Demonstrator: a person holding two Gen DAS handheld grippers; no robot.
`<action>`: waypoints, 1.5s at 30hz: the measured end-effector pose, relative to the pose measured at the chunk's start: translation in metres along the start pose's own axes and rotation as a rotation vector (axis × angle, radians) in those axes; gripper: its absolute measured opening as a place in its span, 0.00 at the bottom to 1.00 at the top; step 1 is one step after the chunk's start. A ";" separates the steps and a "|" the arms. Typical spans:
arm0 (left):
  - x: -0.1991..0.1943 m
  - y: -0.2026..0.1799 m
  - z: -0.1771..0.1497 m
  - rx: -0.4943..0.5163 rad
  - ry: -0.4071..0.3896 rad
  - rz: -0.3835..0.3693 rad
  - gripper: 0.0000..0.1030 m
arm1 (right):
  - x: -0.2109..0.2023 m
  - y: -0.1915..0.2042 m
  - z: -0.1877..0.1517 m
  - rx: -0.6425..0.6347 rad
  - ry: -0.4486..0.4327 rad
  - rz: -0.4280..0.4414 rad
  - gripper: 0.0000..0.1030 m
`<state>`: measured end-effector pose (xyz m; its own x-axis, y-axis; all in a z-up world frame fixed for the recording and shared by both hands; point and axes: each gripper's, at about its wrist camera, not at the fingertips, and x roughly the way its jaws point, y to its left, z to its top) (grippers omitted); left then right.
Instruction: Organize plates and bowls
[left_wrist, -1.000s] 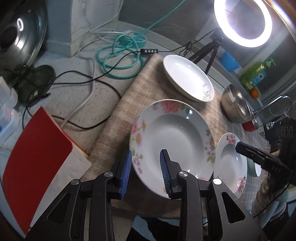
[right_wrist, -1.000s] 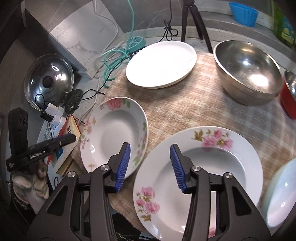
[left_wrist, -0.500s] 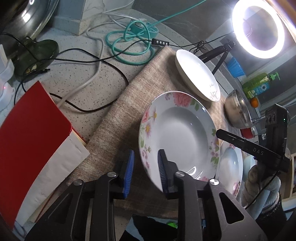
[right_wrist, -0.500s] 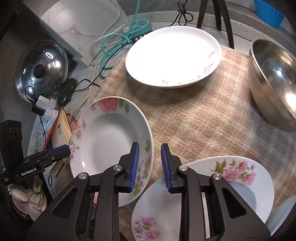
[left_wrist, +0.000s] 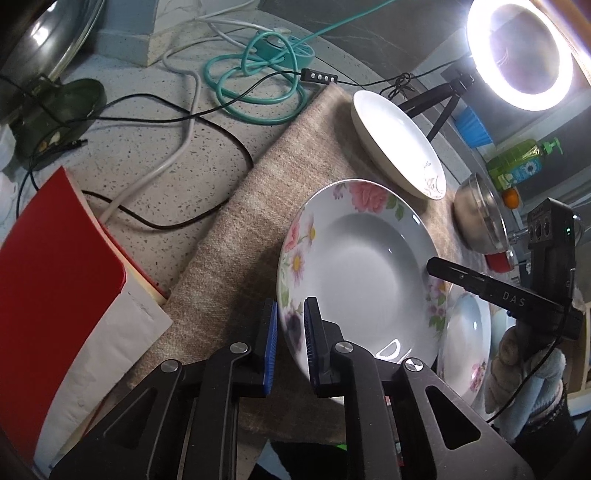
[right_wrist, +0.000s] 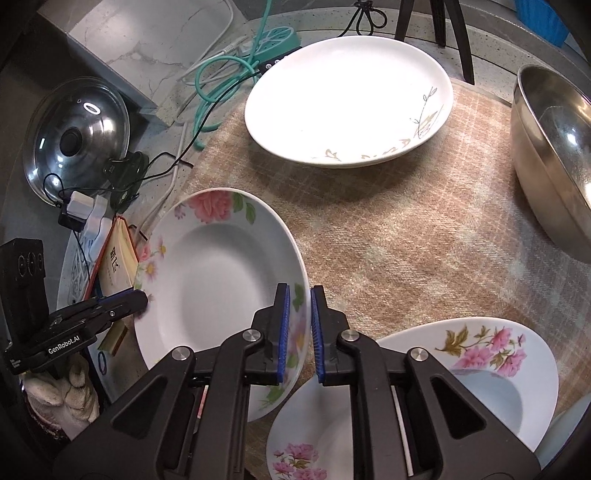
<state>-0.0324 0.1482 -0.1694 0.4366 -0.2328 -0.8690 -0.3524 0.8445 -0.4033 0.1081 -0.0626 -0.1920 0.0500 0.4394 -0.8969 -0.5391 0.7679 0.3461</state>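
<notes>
Your left tongs (left_wrist: 290, 345) and right tongs (right_wrist: 298, 326) are both clamped on opposite rims of the flowered plate (right_wrist: 218, 280).

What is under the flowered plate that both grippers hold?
The flowered plate overlaps the rim of a second floral plate, both on the checked cloth. What lies under its middle is hidden.

- A lit ring light (left_wrist: 519, 55) on a tripod stands beyond the woven cloth (right_wrist: 399, 236).
- Teal cable (left_wrist: 255, 88) coils on the speckled counter (left_wrist: 147, 155).
- A red book (left_wrist: 55, 273) lies at the cloth's left.
- A glass lid (right_wrist: 75, 136) leans nearby.
</notes>
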 end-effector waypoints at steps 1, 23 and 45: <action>0.000 0.000 0.000 0.005 -0.001 0.004 0.12 | 0.000 -0.001 0.000 0.005 0.000 0.003 0.11; -0.016 -0.008 0.012 0.052 -0.041 0.023 0.12 | -0.020 0.003 -0.007 0.051 -0.061 0.006 0.11; -0.008 -0.079 0.015 0.212 -0.010 -0.085 0.12 | -0.092 -0.046 -0.056 0.204 -0.154 -0.040 0.11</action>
<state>0.0042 0.0906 -0.1260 0.4663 -0.3038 -0.8308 -0.1320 0.9048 -0.4049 0.0814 -0.1648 -0.1410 0.2040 0.4605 -0.8639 -0.3545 0.8573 0.3732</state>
